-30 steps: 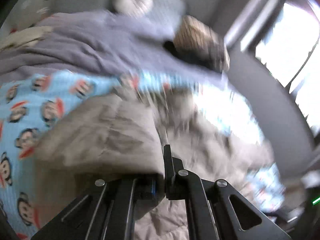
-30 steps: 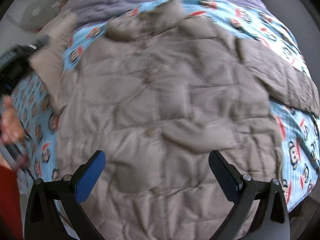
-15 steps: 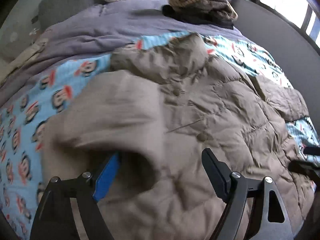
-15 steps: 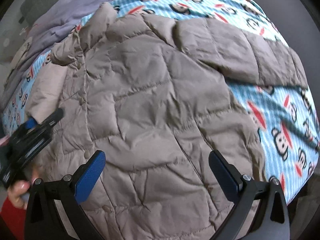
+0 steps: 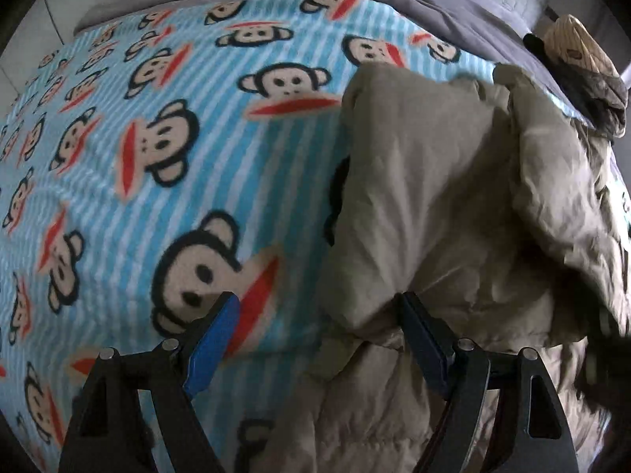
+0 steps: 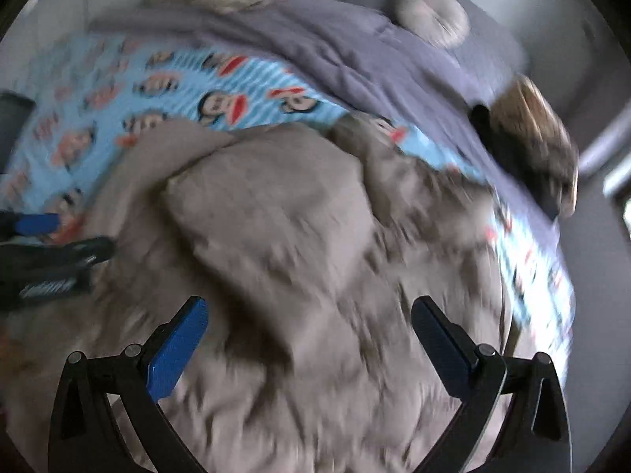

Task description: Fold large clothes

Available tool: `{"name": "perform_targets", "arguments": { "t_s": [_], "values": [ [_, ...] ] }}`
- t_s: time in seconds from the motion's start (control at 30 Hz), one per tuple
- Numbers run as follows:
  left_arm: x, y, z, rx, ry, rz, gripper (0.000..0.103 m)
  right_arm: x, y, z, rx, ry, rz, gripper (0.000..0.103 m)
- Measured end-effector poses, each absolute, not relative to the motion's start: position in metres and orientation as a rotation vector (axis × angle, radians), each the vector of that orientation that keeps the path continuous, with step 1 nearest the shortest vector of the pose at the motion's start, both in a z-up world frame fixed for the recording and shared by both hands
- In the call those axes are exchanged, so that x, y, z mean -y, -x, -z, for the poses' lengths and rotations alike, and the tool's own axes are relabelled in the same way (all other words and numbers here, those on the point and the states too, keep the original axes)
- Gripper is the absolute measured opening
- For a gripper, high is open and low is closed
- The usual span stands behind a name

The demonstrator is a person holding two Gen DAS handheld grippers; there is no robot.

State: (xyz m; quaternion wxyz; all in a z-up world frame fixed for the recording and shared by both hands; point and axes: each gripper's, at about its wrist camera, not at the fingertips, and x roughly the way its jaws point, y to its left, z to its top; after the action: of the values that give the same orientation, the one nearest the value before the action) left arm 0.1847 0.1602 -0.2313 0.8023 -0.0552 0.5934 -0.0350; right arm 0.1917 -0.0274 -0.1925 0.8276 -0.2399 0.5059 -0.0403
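Observation:
A taupe quilted jacket (image 5: 453,197) lies spread on a blue monkey-print blanket (image 5: 157,138). One sleeve (image 5: 414,149) is folded in over the body. My left gripper (image 5: 319,307) stands open at the jacket's left edge. Its left blue pad is over the blanket, its right finger rests against the fabric, and the hem lies loose between them. The right wrist view is blurred. There my right gripper (image 6: 311,303) hangs open above the jacket (image 6: 295,236) with nothing held. The left gripper (image 6: 75,234) shows at that view's left edge.
A grey-purple duvet (image 6: 355,51) covers the head of the bed, with a round cushion (image 6: 432,13) on it. A heap of beige and dark clothes (image 5: 579,63) lies at the jacket's far right. Grey floor (image 6: 591,276) borders the bed on the right.
My left gripper was shut on the jacket sleeve, let it go over the body, then dropped open to the jacket's left edge. My right gripper stayed open and swung toward the head of the bed.

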Motion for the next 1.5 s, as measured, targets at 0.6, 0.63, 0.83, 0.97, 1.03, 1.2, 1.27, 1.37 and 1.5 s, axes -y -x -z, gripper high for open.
{"name": "perform_targets", "arguments": {
  "t_s": [0.6,0.63,0.83,0.97,1.03,1.2,1.27,1.37,1.5],
  "values": [
    [-0.140,-0.297,0.245,-1.383,0.331,0.371,0.037,0.295,-0.155,0.157,-1.052,-0.511,0.381,0.056],
    [-0.134,-0.296,0.241,-1.355,0.268,0.356,0.037,0.286,-0.158,0.161,-1.064,-0.521,0.351,0.039],
    [-0.108,-0.307,0.251,-1.339,0.161,0.319,0.043,0.254,-0.177,0.223,-1.239,-0.478,0.306,0.029],
    [-0.122,-0.303,0.226,-1.267,0.150,0.256,0.045,0.246,-0.178,0.235,-1.244,-0.377,0.328,0.027],
    [-0.125,-0.298,0.212,-1.235,0.167,0.268,0.045,0.244,-0.176,0.233,-1.245,-0.341,0.329,0.027],
    [-0.118,-0.261,0.205,-1.248,0.143,0.362,0.045,0.242,-0.167,0.236,-1.237,-0.332,0.325,0.027],
    [-0.101,-0.247,0.227,-1.272,-0.020,0.304,0.045,0.238,-0.167,0.234,-1.234,-0.325,0.333,0.029],
    [-0.104,-0.237,0.252,-1.282,-0.040,0.288,0.051,0.231,-0.170,0.232,-1.239,-0.304,0.331,0.030],
    [-0.109,-0.242,0.255,-1.303,0.014,0.231,0.059,0.232,-0.171,0.225,-1.256,-0.280,0.331,0.032]
  ]
}}
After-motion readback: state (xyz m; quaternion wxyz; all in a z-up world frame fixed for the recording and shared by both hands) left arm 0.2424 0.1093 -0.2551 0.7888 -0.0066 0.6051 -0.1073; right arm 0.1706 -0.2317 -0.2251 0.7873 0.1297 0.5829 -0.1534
